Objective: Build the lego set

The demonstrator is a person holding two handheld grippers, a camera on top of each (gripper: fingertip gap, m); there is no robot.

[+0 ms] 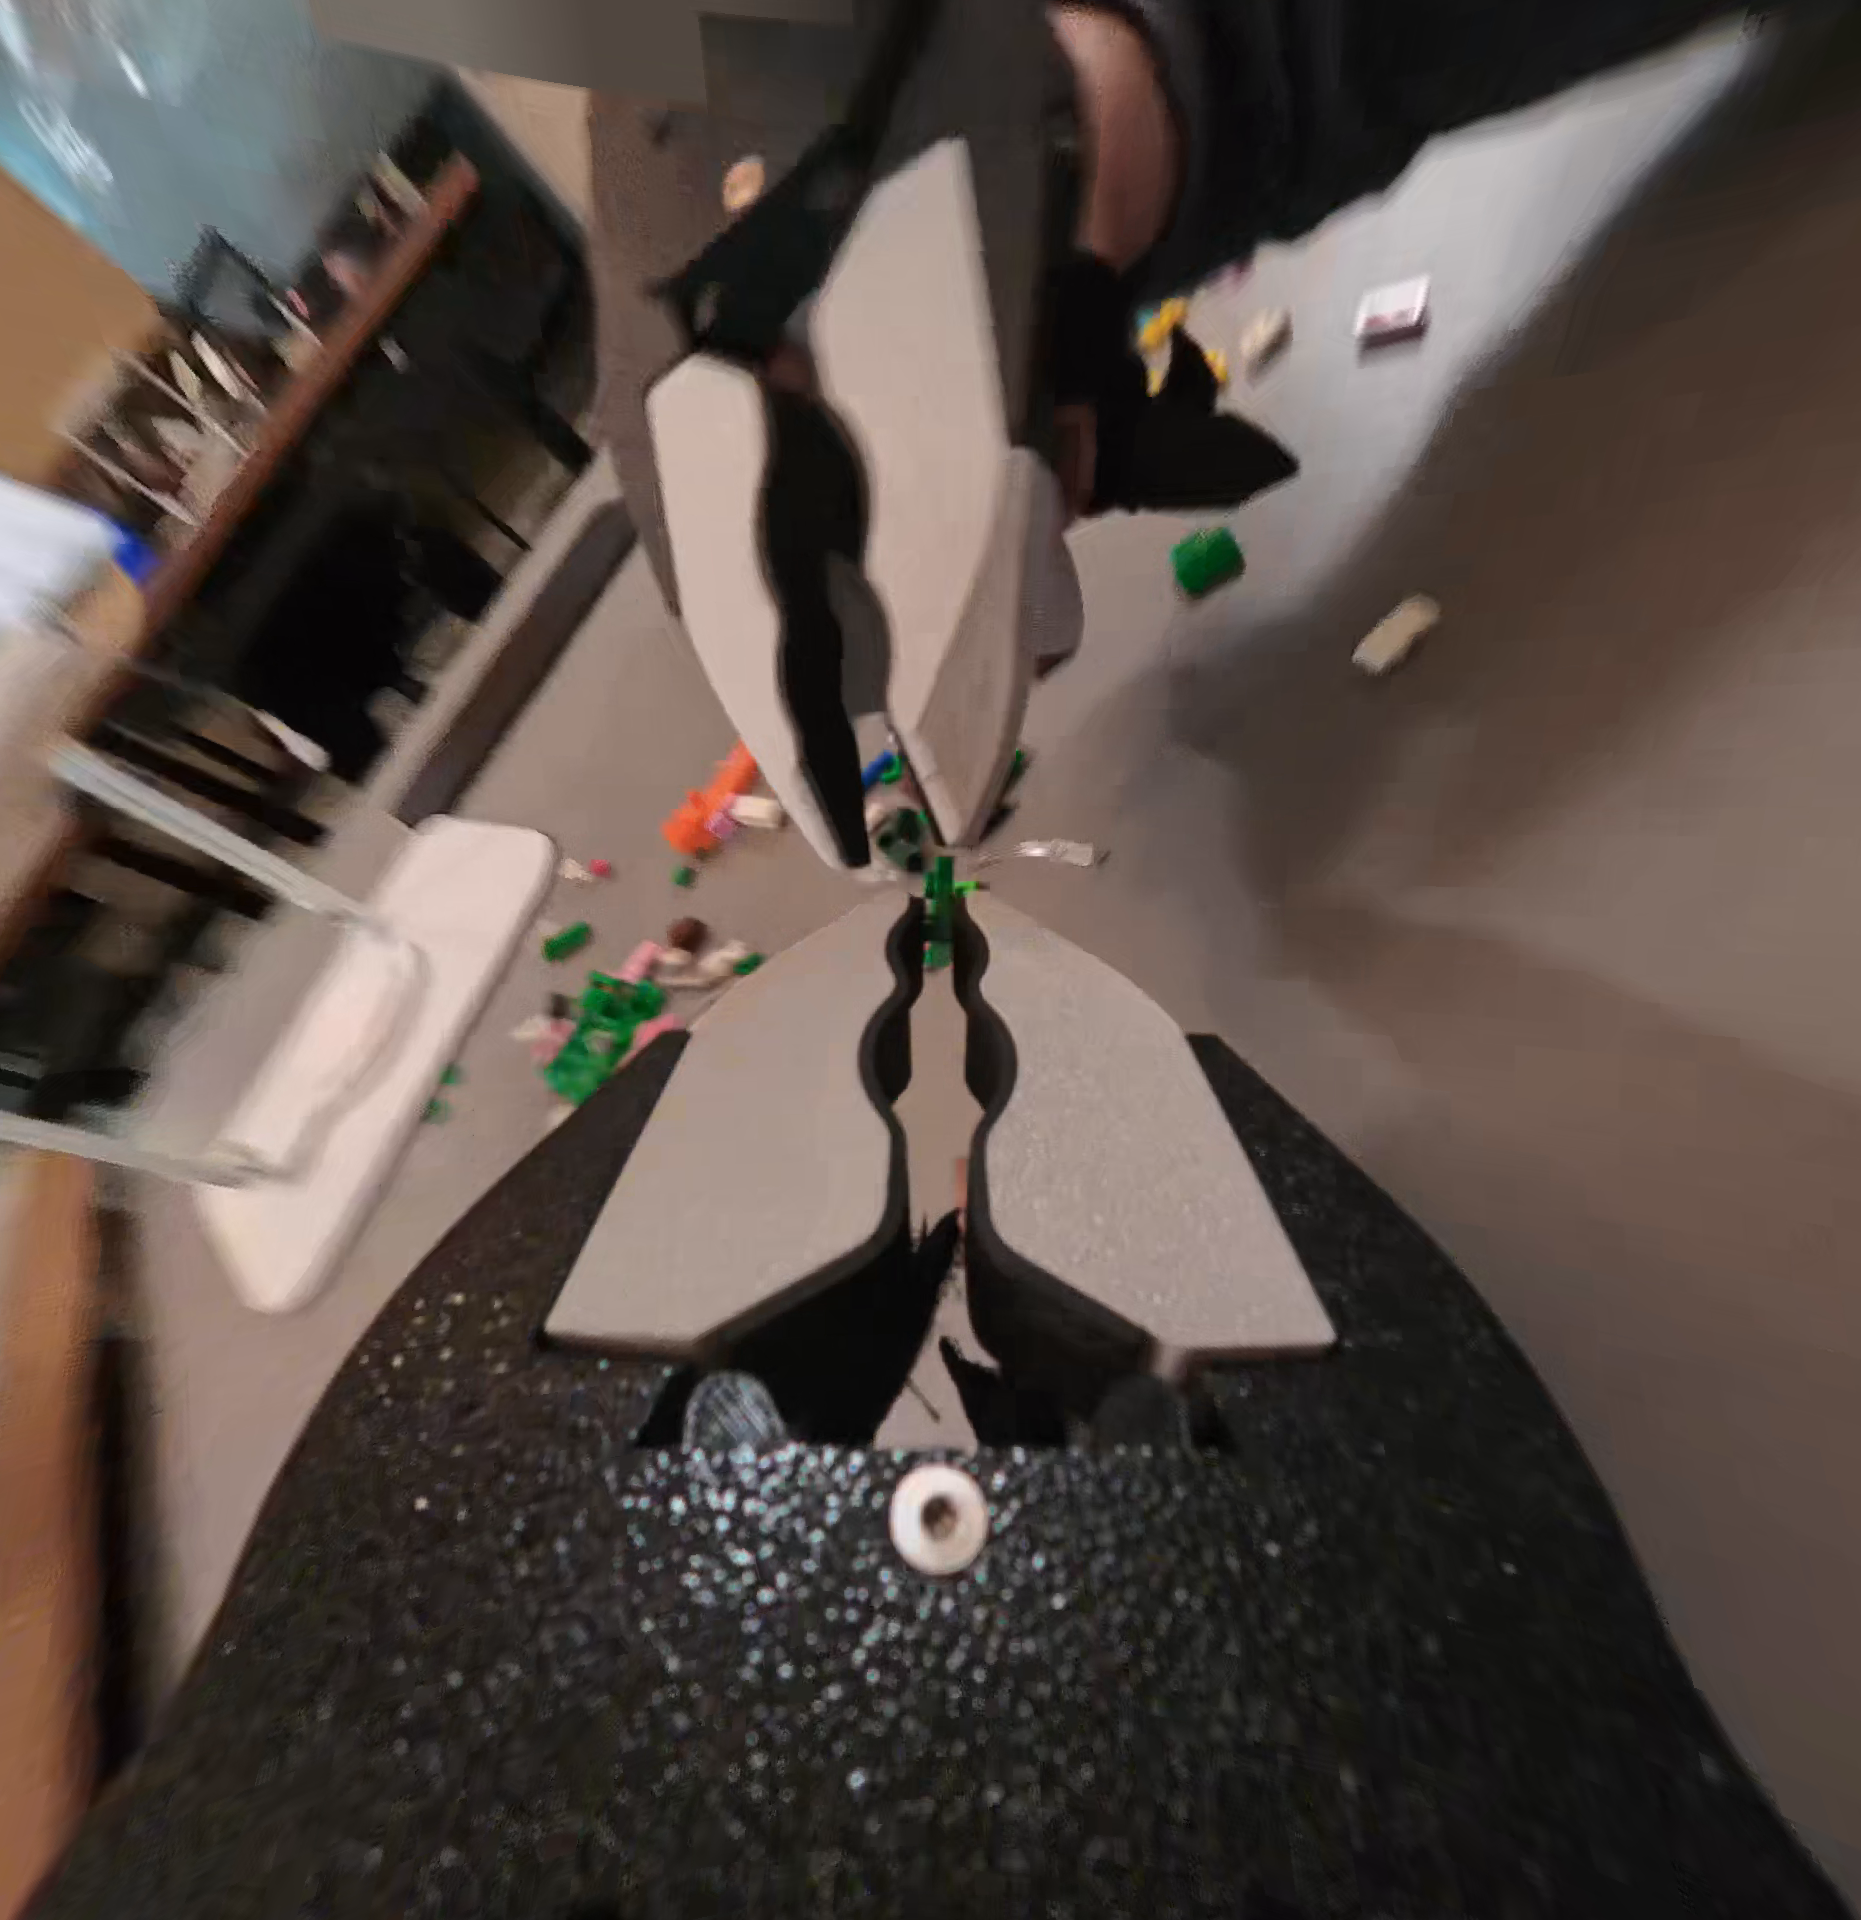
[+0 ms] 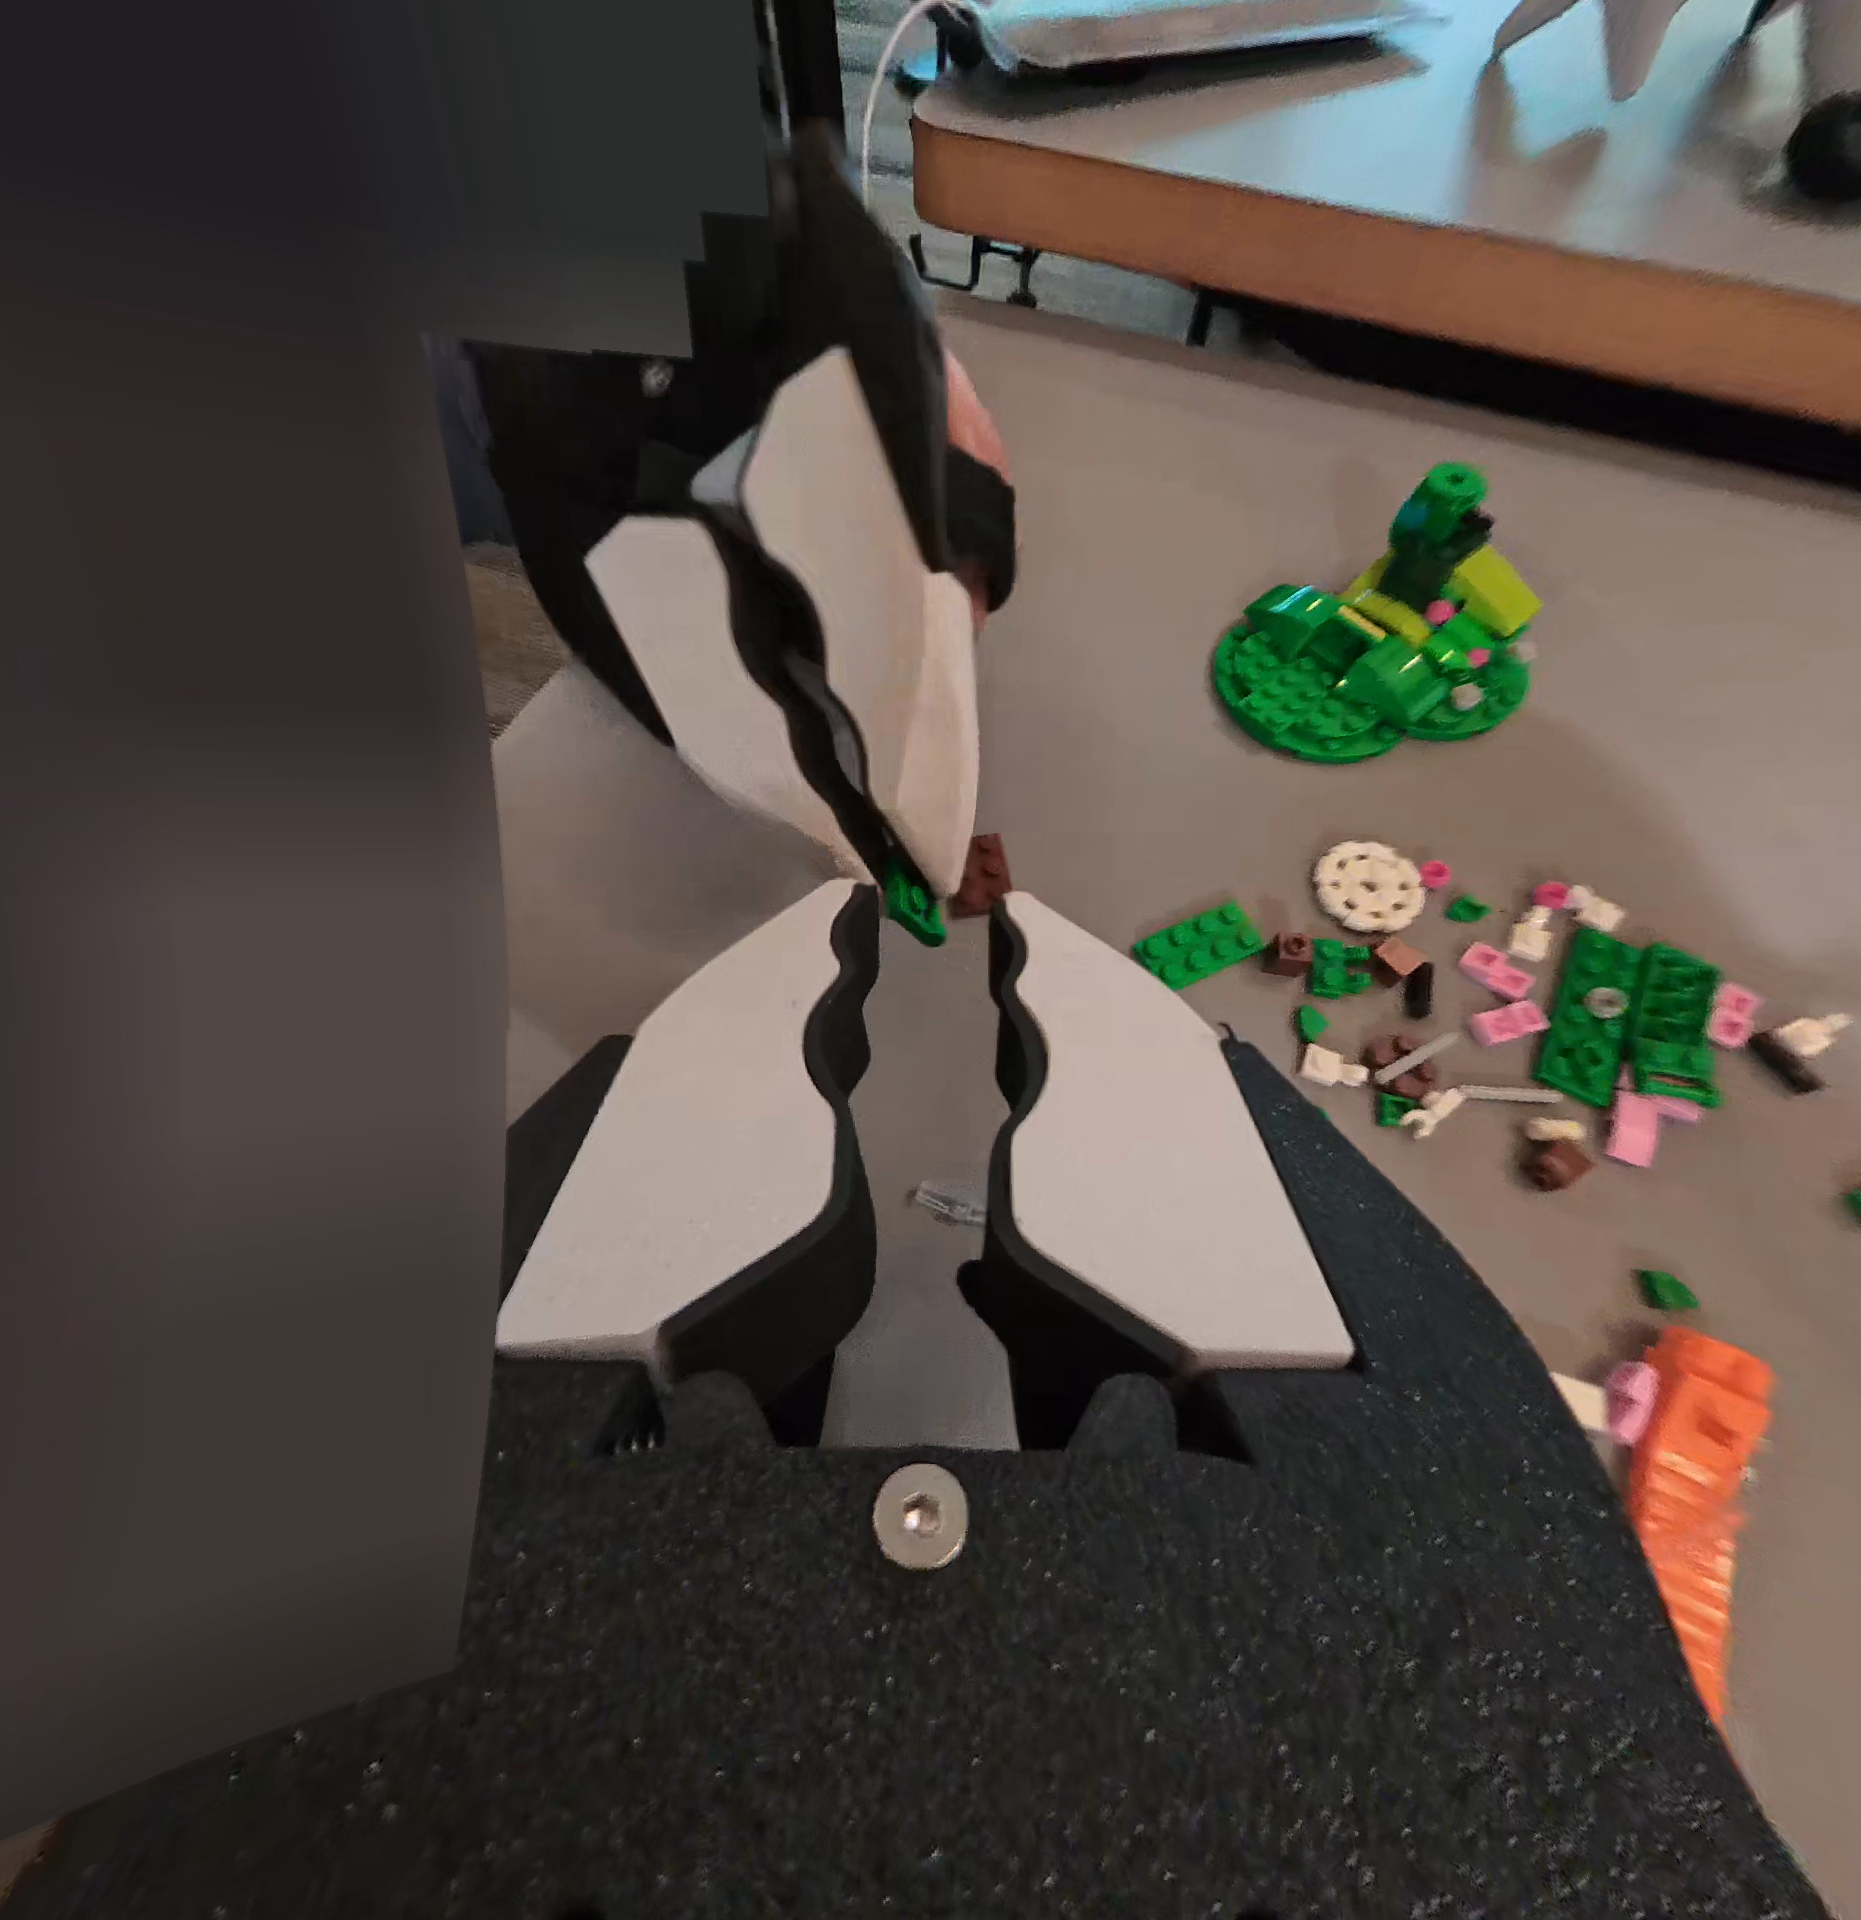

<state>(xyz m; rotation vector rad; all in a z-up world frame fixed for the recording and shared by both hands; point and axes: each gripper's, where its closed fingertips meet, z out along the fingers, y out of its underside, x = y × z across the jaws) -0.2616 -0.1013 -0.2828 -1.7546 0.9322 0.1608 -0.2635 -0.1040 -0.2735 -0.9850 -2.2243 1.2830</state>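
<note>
**Inspector:** As the left wrist view is blurred, I report only what is plain. The left gripper (image 1: 941,909) has its jaws drawn nearly together, clamped on a small green plate (image 1: 941,928) at the very tips. The right gripper (image 1: 900,847) comes down from the upper centre of the frame, tip to tip with it.

**Clerk:** Why that arrangement?

**Inspector:** My judgement is that one tool steadies the piece in the air while the other joins something to it. The grey table (image 1: 1528,935) carries scattered loose pieces (image 1: 614,997) at left centre, beside a white pad (image 1: 406,1018). Dark furniture fills the upper left.

**Clerk:** And the right wrist view?

**Inspector:** The right gripper's (image 2: 931,909) jaws stand visibly apart. A brown brick (image 2: 983,873) sits at the tip of its right-hand finger, just beside the green plate. I cannot tell whether the jaws press on either.

**Clerk:** The build itself?

**Inspector:** A partly built green model (image 2: 1373,644) stands at upper right, well apart from both tools. Below it lies a spread of green, pink, white and brown parts (image 2: 1528,1018). An orange ridged tool (image 2: 1705,1455) lies at the right edge. A second table (image 2: 1425,239) crosses the top.
</note>
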